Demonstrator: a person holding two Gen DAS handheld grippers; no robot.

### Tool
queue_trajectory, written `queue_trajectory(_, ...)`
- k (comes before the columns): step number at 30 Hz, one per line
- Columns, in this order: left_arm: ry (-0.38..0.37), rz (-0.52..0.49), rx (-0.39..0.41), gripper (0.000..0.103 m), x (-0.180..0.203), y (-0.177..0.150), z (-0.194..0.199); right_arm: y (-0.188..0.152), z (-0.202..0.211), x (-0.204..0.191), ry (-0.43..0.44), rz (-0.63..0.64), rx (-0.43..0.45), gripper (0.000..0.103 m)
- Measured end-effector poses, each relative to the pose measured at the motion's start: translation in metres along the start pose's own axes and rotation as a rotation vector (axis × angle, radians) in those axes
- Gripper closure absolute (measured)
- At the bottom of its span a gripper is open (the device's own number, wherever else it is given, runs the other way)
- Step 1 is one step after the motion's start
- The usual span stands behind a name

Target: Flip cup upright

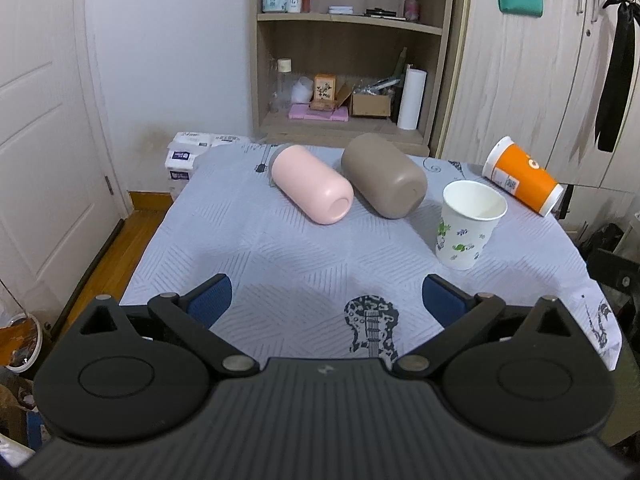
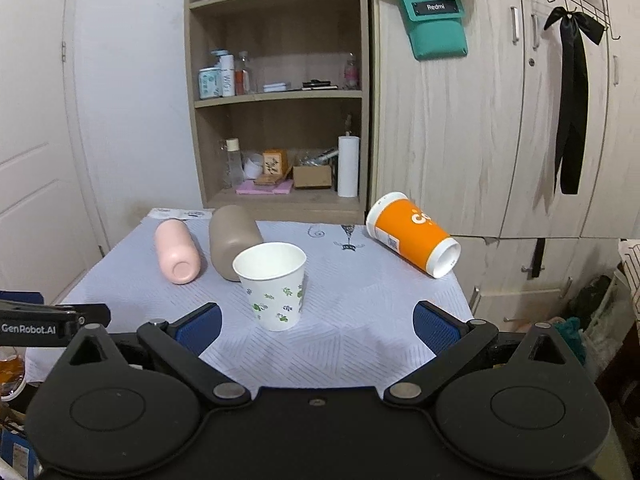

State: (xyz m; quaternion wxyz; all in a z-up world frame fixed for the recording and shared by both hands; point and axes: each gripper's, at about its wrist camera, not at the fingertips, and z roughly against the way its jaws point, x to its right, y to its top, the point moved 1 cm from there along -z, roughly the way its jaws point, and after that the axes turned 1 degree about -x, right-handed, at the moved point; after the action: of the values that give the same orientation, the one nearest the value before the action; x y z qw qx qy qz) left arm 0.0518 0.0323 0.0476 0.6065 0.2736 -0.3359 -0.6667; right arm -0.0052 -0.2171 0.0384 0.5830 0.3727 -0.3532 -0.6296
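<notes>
Your left gripper [image 1: 326, 300] and right gripper [image 2: 316, 326] both hang wide apart and empty over the near tabletop [image 1: 280, 256], where the floral paper cup [image 2: 274, 286] stands upright while the pink cup [image 1: 310, 184], brown cup [image 1: 382, 174] and orange paper cup [image 2: 412, 234] lie on their sides. Only your right wrist view catches "GenRobot.AI" on the other gripper at its left edge. "Redmi" reads on the teal pouch [image 2: 436, 24].
</notes>
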Motion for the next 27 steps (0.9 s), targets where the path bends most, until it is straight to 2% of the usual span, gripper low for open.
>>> queue_trajectory(5,-0.002,-0.016,-0.017,0.000,0.0017,-0.0008,-0.0047,-0.0011,-0.0047,0.0017,-0.028,-0.009,-0.015,0.000)
queue_trajectory(19,0.022,-0.044,-0.023,0.000,0.0016,-0.0007,-0.0072,-0.0047,-0.0067,-0.0012,-0.044,0.029,-0.015,0.000)
queue_trajectory(27,0.011,-0.056,-0.015,0.000,0.0025,-0.0023,-0.0056,-0.0045,-0.0044,-0.0011,-0.038,0.036,-0.010,0.000)
